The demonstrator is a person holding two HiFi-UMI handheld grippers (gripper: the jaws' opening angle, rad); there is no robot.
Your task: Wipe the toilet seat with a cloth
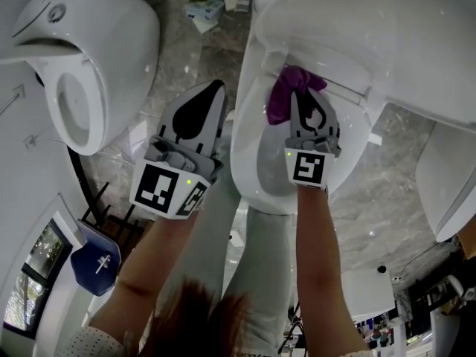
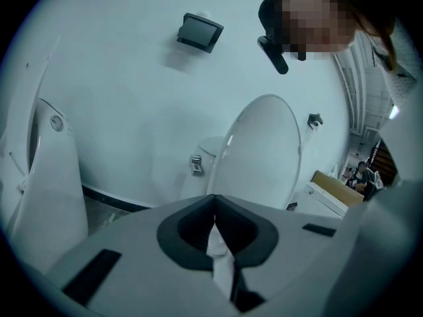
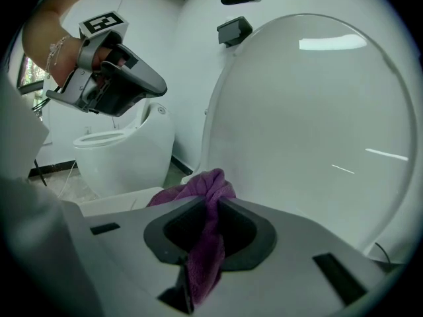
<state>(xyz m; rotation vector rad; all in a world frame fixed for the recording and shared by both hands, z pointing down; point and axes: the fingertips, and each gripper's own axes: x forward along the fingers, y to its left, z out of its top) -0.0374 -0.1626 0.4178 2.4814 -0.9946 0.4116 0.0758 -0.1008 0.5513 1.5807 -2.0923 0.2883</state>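
Jaws of the right gripper are pinched tight on the purple cloth, which bunches out past their tips over the rear of the seat. Whether it touches the seat I cannot tell. Only a small wad leads, so pressing down may put hard jaw tips on the plastic instead of fabric. Drag across the seat could also pull the fold out of the grip. The raised lid stands close ahead, and a long forward stroke could knock it. The left gripper, jaws together and holding nothing, hangs just beside the bowl and could bump its rim.
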